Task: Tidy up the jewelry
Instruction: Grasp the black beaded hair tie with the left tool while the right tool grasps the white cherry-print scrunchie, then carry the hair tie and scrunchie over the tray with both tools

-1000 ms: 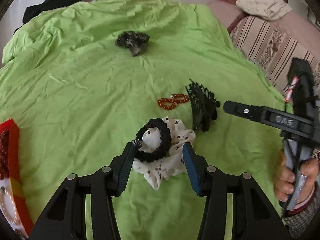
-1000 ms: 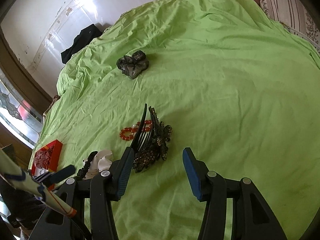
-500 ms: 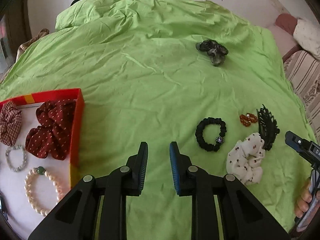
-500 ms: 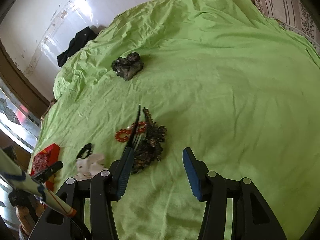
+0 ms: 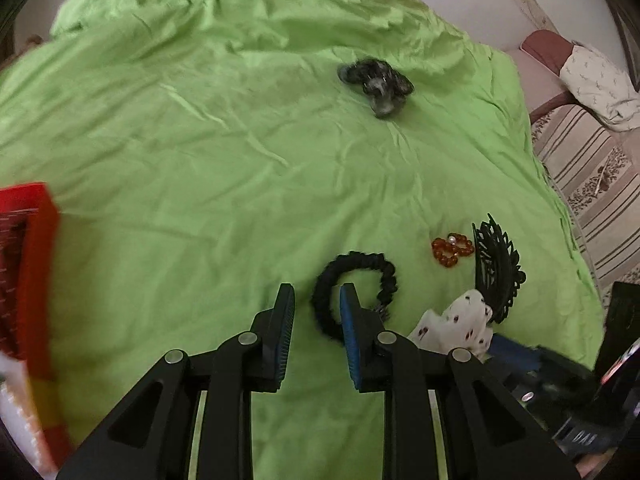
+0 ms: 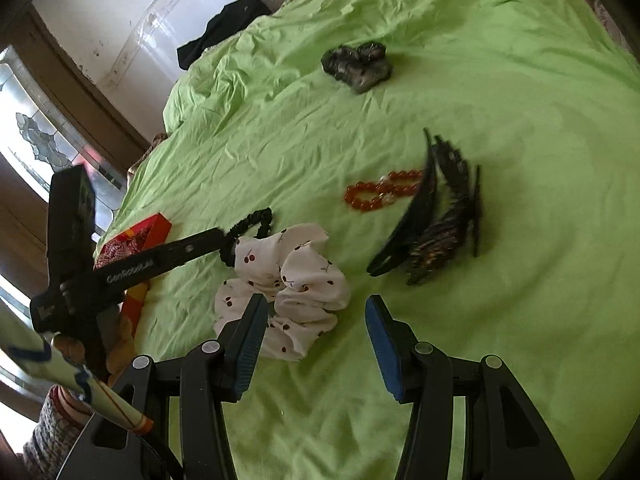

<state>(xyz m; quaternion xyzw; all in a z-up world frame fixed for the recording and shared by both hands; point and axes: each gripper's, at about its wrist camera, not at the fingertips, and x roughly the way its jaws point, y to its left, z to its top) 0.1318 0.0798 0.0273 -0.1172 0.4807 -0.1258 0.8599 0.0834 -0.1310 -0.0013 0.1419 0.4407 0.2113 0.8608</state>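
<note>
On the green bedsheet lie a black scrunchie (image 5: 356, 280), a white cherry-print scrunchie (image 6: 292, 284), an orange bead bracelet (image 6: 380, 194), a black hair claw (image 6: 436, 216) and a dark grey scrunchie (image 6: 358, 64). My left gripper (image 5: 317, 316) is narrowly open just above the black scrunchie's left side, its right finger over the ring. My right gripper (image 6: 316, 328) is open and empty, right over the white scrunchie's near edge. The red tray (image 5: 38, 272) sits at the left.
A black garment (image 6: 224, 28) lies at the bed's far corner. A striped sofa (image 5: 588, 176) with a cushion stands beyond the bed's right edge. A window (image 6: 36, 140) is at the left in the right wrist view.
My left gripper swung right from the tray toward the black scrunchie and opened slightly. My right gripper moved left from the hair claw to the white scrunchie.
</note>
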